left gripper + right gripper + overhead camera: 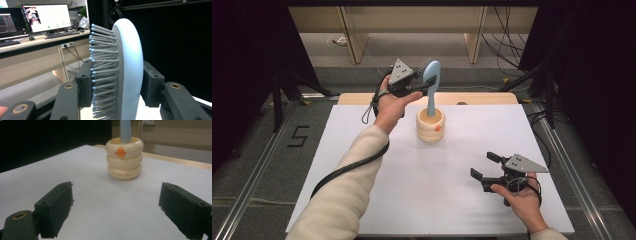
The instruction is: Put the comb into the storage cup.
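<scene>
Table (377,200) carries cream ringed holder (430,125); blue hairbrush (432,87) stands handle-down inside it. Left gripper (428,85) clamps brush head above holder, one pad on bristles. Light, rigid, springy bristles; handle's safer. Right gripper (484,165) near holder, wide open, empty.

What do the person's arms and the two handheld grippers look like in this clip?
Both grippers are black with two blocky jaws on linked arms with brass-coloured pivot pins. The left gripper and the right gripper each carry a grey three-cornered plate with dark dots on top. A black cable trails from the left one along a cream knitted sleeve; thinner black cable loops by the right hand.
</scene>
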The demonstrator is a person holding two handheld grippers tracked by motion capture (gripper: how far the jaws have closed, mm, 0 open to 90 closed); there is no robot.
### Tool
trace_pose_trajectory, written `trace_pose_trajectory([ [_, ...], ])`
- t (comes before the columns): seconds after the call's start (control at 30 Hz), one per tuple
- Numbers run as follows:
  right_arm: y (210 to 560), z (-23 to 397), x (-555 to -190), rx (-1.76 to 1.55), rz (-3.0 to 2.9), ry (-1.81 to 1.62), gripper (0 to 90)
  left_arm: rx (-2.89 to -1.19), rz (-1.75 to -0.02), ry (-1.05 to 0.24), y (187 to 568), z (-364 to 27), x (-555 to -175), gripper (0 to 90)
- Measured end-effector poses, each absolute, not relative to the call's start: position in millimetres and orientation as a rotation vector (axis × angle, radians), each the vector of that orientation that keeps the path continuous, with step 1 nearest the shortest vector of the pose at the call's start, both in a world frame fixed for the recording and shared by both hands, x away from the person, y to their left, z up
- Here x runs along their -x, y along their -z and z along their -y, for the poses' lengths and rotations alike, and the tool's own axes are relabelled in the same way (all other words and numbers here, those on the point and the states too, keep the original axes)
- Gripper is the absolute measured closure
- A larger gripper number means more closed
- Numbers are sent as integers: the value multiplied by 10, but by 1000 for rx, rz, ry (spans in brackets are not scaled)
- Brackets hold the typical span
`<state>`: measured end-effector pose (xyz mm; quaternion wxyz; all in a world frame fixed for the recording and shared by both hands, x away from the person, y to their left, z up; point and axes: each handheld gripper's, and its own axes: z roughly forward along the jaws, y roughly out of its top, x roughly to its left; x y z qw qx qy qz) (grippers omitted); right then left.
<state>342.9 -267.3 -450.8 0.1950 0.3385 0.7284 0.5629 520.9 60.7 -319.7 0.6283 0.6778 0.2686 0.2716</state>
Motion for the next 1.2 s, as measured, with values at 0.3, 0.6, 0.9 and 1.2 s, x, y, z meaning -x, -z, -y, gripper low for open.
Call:
trace_pose_trajectory([
  [0.3,4507,2674,-3429,-948,-2041,-1579,131,-1557,-625,-613,3255,-610,-5233,518],
  [0.6,4515,2672,-3432,-948,-2044,-1579,130,-1563,-635,-612,3308,-607,-5254,518],
  [0.9,4517,2672,-3432,-946,-2047,-1578,130,-1563,-651,-610,3357,-605,-5271,518],
  [1.2,4518,2671,-3432,-946,-2046,-1580,135,-1568,-661,-607,3399,-608,-5294,517],
])
